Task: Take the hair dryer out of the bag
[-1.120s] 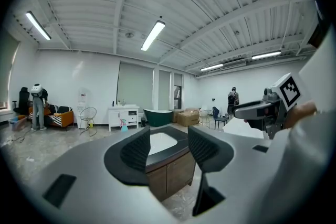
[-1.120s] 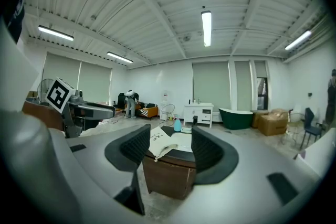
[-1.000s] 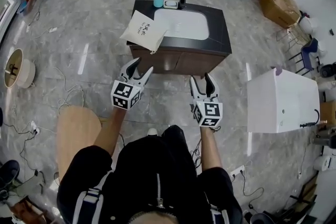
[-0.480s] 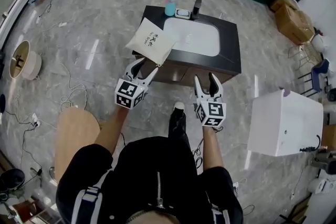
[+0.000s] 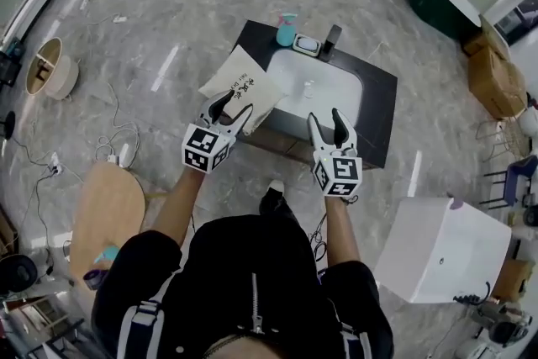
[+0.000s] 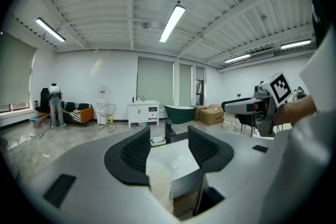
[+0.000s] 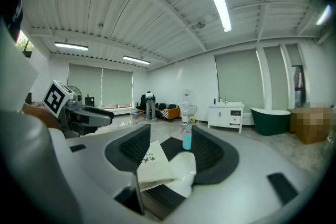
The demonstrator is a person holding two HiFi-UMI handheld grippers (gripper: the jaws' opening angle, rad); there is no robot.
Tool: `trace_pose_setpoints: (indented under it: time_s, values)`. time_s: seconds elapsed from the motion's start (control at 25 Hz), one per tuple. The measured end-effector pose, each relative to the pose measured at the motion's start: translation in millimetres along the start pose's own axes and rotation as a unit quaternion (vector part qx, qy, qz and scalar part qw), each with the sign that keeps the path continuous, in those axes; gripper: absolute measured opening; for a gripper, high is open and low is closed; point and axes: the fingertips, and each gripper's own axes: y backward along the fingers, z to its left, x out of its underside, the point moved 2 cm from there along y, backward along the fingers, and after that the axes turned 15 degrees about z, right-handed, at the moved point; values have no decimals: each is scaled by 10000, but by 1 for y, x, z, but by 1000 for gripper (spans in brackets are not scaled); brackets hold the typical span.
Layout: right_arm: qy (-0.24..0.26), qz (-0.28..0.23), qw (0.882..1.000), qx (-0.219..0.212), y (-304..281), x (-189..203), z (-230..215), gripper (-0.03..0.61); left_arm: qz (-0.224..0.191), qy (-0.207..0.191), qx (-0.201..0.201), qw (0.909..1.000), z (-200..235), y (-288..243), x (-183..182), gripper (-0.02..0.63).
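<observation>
A cream cloth bag [image 5: 244, 87] with black print lies on the left corner of a dark vanity top [image 5: 382, 109], partly overhanging its edge. No hair dryer shows; the bag hides whatever is inside. My left gripper [image 5: 229, 108] hovers open and empty just in front of the bag's near edge. My right gripper [image 5: 327, 118] is open and empty in front of the white basin [image 5: 318, 88]. In the left gripper view the bag [image 6: 160, 182] appears edge-on between the open jaws of the left gripper [image 6: 169, 147]. In the right gripper view the bag [image 7: 155, 165] lies ahead of the open right gripper [image 7: 168, 152].
A teal soap bottle [image 5: 287, 31], a soap dish [image 5: 308, 44] and a black faucet [image 5: 332, 37] stand at the back of the vanity. A white cabinet [image 5: 437, 248] is on the right, a round wooden table [image 5: 105, 214] on the left. Cables [image 5: 113, 149] lie on the floor.
The person has walked up to the vanity, so both grippers have moved forward and now reach its front edge. Both stay open and empty.
</observation>
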Motion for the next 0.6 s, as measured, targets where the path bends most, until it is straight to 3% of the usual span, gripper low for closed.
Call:
trace_pose_setpoints:
  time_s: [0.2, 0.6]
  values:
    - [111, -37, 9991, -399, -47, -24, -38, 241, -5, 69, -330, 9994, 12, -41, -23, 236]
    - [332, -92, 9949, -950, -96, -47, -80, 242, 72, 207, -732, 9971, 17, -93, -34, 236]
